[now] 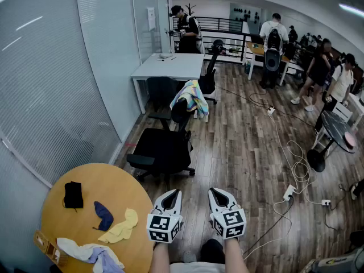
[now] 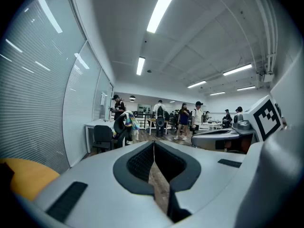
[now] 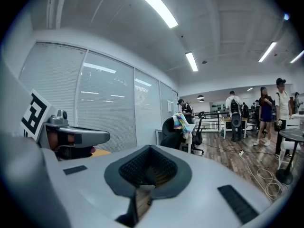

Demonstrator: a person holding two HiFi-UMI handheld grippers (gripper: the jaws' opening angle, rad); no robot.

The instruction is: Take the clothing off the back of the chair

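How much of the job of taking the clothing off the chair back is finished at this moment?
Nothing looks done yet: the pastel multicoloured garment hangs over the back of the black office chair. Nothing is in hand: the left gripper and the right gripper are both shut and empty, well short of the chair. What is left: approach, grip the garment and lift it off.
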